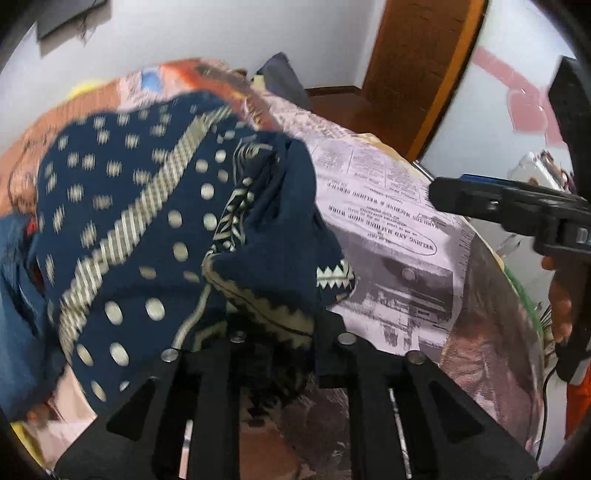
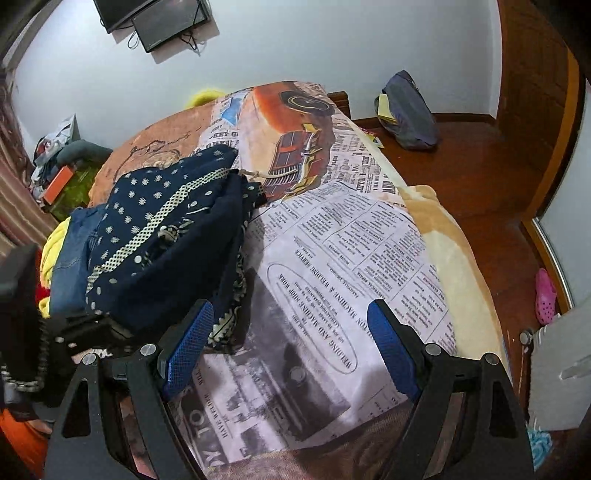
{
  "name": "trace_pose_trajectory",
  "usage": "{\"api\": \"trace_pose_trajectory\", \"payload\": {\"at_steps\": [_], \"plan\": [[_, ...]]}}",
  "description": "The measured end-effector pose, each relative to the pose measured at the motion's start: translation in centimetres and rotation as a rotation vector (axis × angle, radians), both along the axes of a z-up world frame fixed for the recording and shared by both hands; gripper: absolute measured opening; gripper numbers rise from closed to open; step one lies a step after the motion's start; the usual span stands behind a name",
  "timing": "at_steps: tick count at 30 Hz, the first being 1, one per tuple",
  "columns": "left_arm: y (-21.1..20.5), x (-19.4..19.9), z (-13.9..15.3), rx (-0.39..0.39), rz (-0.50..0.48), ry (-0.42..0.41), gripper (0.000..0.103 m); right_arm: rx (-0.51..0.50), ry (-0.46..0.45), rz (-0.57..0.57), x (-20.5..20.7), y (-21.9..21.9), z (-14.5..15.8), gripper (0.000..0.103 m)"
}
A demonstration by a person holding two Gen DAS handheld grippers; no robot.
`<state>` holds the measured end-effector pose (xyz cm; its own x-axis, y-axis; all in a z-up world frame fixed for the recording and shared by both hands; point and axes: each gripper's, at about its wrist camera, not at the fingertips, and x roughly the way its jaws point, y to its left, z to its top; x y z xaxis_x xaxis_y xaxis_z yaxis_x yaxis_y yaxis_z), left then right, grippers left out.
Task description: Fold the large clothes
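Observation:
A navy garment (image 1: 147,221) with cream dots and a patterned trim lies bunched on the left side of the bed, on top of a pile with denim (image 2: 74,251) and yellow cloth (image 2: 51,251). A fold of it drapes over the fingertips of my left gripper (image 1: 277,332), so the pads are hidden and I cannot make out a grip. The same navy garment (image 2: 166,229) shows in the right wrist view. My right gripper (image 2: 291,332) hovers over the newspaper-print sheet (image 2: 351,258), jaws wide apart, nothing between the blue pads (image 2: 188,347). It also enters the left wrist view as the right gripper (image 1: 439,195).
A beige blanket (image 2: 450,240) hangs at the bed's right edge. On the wooden floor lie a dark bag (image 2: 406,110) and a pink shoe (image 2: 545,295). A screen (image 2: 166,22) hangs on the far wall. A wooden door (image 1: 413,66) stands behind the bed.

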<state>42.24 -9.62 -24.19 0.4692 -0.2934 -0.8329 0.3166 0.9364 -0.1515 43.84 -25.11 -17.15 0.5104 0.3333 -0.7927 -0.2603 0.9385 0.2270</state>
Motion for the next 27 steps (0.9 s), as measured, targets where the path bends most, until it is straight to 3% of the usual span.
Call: {"api": "trace_pose_trajectory", "payload": {"at_steps": [2,4,10,14,18,23,27], "plan": [[0.1,-1.0,0.2,-0.041,-0.023,0.009,0.041,-0.004,-0.007,0.005,-0.5,0.1,0.4,0.083],[0.1,-2.6,0.8,-0.042,-0.063,0.002,0.052,-0.009,-0.013,0.013,-0.8,0.4,0.9,0.083],[1.9,-6.4,3.0,0.059,-0.066,-0.058,0.056,-0.008,-0.052,0.072,-1.5,2.6,2.4,0.083],[5.4,-7.1,5.0,0.121,0.025,-0.128,0.066,0.006,-0.069,0.127,-1.4,5.2,2.7,0.083],[8.7,-6.4,6.0,0.174,0.137,-0.164,0.069,0.007,-0.053,0.179,-0.6,8.2,1.9,0.083],[11.8,-3.4,5.8,0.124,0.244,-0.131,0.071,0.004,-0.009,0.232,0.8,11.1,-0.1,0.083],[12.6,-1.7,3.6,0.092,0.256,-0.063,0.073,-0.046,0.026,0.237,2.0,12.0,-2.0,0.083]]}}
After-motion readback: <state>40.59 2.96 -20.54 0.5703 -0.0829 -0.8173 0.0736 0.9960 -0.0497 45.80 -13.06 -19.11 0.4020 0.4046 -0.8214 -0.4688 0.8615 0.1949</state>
